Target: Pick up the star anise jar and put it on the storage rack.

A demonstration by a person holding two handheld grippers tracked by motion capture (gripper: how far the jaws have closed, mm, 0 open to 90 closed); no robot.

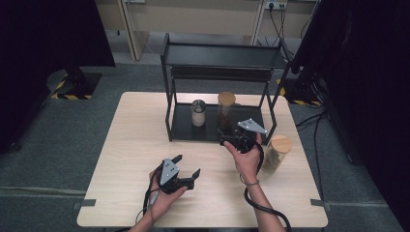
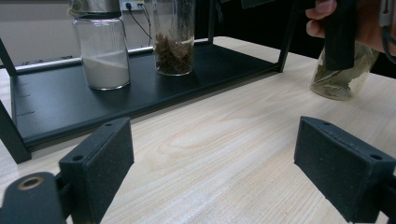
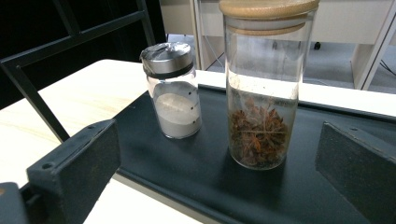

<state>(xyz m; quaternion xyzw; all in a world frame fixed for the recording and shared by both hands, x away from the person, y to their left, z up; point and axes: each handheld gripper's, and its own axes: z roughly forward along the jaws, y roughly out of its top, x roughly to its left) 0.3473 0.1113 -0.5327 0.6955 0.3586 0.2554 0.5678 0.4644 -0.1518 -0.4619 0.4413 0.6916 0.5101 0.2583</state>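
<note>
**Tall star anise jar at risk of being tipped on the shelf**

The right gripper (image 1: 231, 138) is being held with its jaws spread wide and empty, aimed at the star anise jar (image 3: 261, 88), which is standing upright on the lower tray of the black rack (image 1: 183, 130), just beside the shorter metal-capped jar of white powder (image 3: 173, 91). The tall jar is being framed between the jaws but is not being touched. If it is being gripped too high, near the wooden lid, it is likely being levered over; a skewed approach is also risking a knock to the powder jar or the rack's post. The left gripper (image 1: 186, 166) is being held wide and empty over the table (image 1: 130, 145), well apart. A third jar of leaves (image 1: 276, 153) is being left near the right hand's elbow path.
</note>
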